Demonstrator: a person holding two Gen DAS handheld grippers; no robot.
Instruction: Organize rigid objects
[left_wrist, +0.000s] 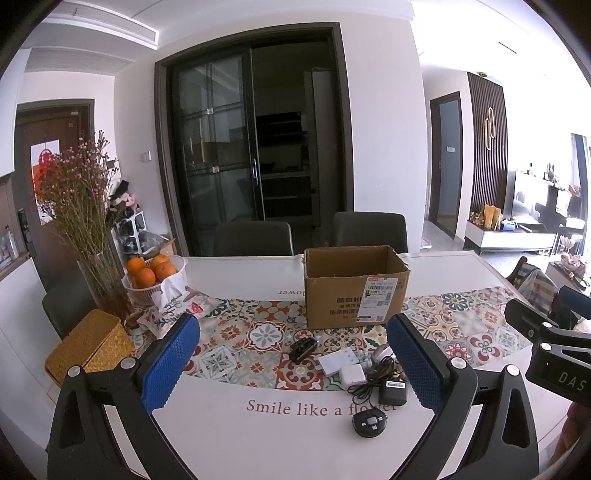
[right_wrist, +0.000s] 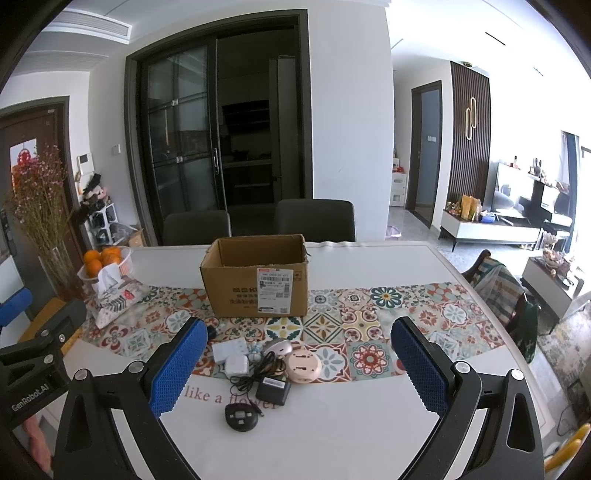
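An open cardboard box (left_wrist: 354, 288) (right_wrist: 258, 280) stands on the patterned runner of the white table (left_wrist: 240, 269). In front of it lies a small pile: a black power adapter with cable (left_wrist: 392, 390) (right_wrist: 273, 389), a round black device (left_wrist: 369, 422) (right_wrist: 241, 417), white chargers (left_wrist: 341, 365) (right_wrist: 232, 354), a black clip (left_wrist: 302, 347), a silver mouse-like item (right_wrist: 277, 345) and a round pink device (right_wrist: 303, 363). My left gripper (left_wrist: 293, 362) is open and empty, above the table before the pile. My right gripper (right_wrist: 297, 365) is open and empty, likewise held back from the pile.
At the left stand a vase of dried flowers (left_wrist: 92, 236), a basket of oranges (left_wrist: 151, 275), a fabric tissue holder (right_wrist: 110, 299) and a woven box (left_wrist: 90, 345). Two grey chairs (left_wrist: 255, 238) are behind the table; another chair with cloth (right_wrist: 506, 291) is at the right.
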